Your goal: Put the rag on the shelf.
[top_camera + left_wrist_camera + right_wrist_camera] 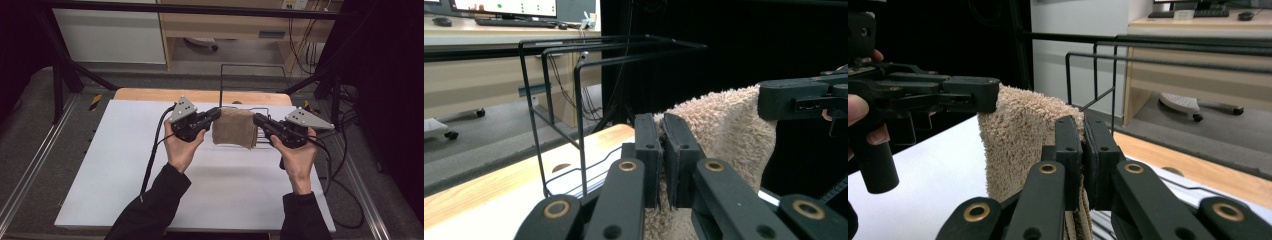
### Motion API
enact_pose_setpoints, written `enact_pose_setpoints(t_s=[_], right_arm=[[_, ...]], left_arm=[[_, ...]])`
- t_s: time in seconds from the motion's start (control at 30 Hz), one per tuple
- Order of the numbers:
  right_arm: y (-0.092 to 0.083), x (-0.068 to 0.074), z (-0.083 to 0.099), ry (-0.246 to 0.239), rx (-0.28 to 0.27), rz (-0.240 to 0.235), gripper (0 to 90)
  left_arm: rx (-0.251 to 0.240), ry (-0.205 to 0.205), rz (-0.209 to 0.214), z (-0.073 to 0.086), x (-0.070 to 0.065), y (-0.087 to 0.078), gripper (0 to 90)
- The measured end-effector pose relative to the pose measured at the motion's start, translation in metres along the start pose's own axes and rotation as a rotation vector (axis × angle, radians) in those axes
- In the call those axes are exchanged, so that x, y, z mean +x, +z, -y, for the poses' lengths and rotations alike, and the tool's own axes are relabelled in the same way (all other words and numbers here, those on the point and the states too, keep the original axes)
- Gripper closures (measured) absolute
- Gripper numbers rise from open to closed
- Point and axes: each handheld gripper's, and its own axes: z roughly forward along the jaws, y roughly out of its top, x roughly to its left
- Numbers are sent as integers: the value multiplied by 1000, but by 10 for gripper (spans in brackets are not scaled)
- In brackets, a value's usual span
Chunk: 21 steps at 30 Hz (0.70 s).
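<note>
Just behind the held towel (234, 128) stands a wire rack (252, 70).

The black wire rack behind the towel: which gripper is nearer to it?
Right, slightly. The right gripper holds the towel edge over the wire rack's base; the left gripper holds the opposite edge, just outside the rack's left post.

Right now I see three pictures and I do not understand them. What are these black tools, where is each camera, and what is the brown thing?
A person holds a hand tool with two black jaws in each hand: the left gripper and the right gripper. One camera looks down from above the white table. The other two cameras ride on the grippers and look along their jaws. The brown thing is a small towel. Both grippers are shut on its upper corners and hold it hanging above the table. Behind it stands a black wire rack.
</note>
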Motion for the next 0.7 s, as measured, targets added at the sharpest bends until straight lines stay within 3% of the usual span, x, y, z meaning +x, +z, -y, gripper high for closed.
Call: enact_pose_setpoints(t_s=[0.7], right_arm=[[-5, -12, -25, -30, -69, 22, 865]], left_arm=[[-76, 14, -4, -29, 0, 14, 855]])
